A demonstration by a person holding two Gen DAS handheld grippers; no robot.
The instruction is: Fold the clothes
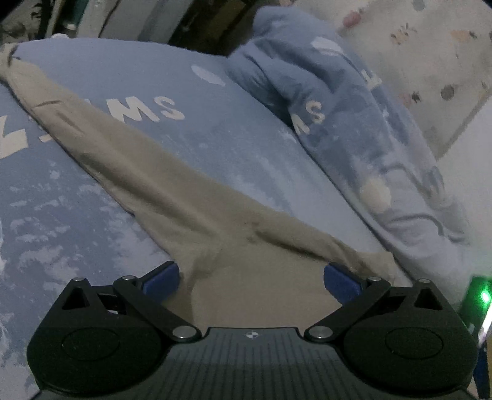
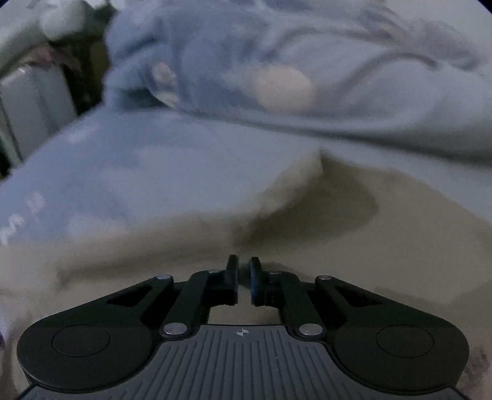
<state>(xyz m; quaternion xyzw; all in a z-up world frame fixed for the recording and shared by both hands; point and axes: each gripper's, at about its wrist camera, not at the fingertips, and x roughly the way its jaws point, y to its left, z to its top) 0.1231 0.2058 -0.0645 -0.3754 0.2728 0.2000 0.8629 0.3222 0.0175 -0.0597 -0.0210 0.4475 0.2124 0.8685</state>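
A beige garment [image 1: 172, 184] lies spread on a blue printed bed sheet [image 1: 129, 80], one long part stretching away to the far left. My left gripper [image 1: 251, 277] is open, its blue-padded fingers standing wide over the near part of the garment. In the right wrist view the same beige garment [image 2: 338, 234] fills the lower half, with a raised fold in it. My right gripper [image 2: 243, 270] has its jaws nearly together right at the cloth; whether cloth is pinched between them is hidden by blur.
A bunched blue blanket [image 1: 353, 129] lies along the right of the garment and shows across the top of the right wrist view [image 2: 276, 77]. A pale patterned pillow [image 1: 424, 61] sits behind it. Dark furniture [image 1: 196, 21] stands beyond the bed.
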